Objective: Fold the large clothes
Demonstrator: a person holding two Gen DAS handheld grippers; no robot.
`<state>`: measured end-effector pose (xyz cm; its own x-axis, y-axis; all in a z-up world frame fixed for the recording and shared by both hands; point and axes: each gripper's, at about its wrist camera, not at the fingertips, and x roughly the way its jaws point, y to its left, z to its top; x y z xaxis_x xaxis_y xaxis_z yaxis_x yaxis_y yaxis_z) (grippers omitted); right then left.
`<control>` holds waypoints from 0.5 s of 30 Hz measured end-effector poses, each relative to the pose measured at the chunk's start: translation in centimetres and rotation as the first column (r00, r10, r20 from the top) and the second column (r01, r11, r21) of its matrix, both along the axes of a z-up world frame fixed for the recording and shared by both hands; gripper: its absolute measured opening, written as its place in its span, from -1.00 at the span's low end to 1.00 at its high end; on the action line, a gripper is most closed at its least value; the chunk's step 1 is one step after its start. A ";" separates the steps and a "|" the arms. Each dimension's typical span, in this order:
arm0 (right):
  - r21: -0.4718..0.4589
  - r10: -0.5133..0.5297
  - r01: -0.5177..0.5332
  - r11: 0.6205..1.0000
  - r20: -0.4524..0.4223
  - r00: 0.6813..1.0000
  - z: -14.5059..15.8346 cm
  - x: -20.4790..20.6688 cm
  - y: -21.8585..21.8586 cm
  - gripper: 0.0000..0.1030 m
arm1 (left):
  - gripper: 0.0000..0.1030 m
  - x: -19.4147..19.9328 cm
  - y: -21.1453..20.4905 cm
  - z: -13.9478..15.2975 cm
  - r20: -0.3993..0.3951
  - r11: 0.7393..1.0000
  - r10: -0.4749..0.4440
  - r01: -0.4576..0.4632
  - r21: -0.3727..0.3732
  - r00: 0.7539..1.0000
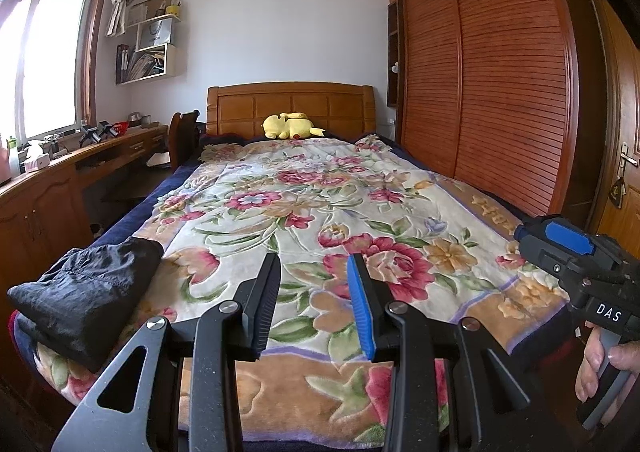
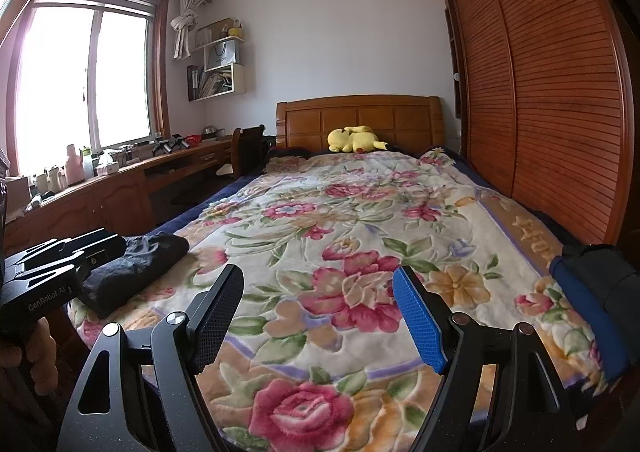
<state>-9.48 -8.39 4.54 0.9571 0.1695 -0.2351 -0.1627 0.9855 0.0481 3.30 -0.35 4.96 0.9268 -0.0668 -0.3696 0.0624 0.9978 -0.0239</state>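
Note:
A folded black garment point(image 1: 86, 294) lies on the near left corner of the bed; it also shows in the right wrist view point(image 2: 134, 270). A dark blue and black garment point(image 2: 596, 300) lies at the bed's near right edge. My left gripper point(image 1: 314, 304) is open and empty above the foot of the floral blanket point(image 1: 304, 211). My right gripper point(image 2: 318, 316) is open and empty above the blanket point(image 2: 360, 219), right of the left one. The right gripper's body shows at the right in the left wrist view point(image 1: 576, 256); the left gripper's body shows at the left in the right wrist view point(image 2: 52, 264).
A yellow plush toy point(image 1: 290, 126) lies by the wooden headboard point(image 1: 290, 103). A slatted wardrobe point(image 1: 488, 83) runs along the right side. A long desk point(image 1: 60, 171) with bottles and clutter and a chair point(image 1: 184, 135) stand on the left under the window.

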 end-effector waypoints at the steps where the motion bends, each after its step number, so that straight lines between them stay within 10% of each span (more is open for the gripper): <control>1: 0.002 0.001 -0.001 1.000 0.000 1.000 0.0 0.0 0.0 0.53 | -0.31 0.0 0.0 0.0 -0.001 1.000 0.000 0.000 0.001 1.000; 15: 0.001 0.004 -0.004 1.000 0.002 1.000 0.0 0.1 0.1 0.53 | -0.31 0.0 0.0 -0.2 -0.002 1.000 0.001 -0.001 0.000 1.000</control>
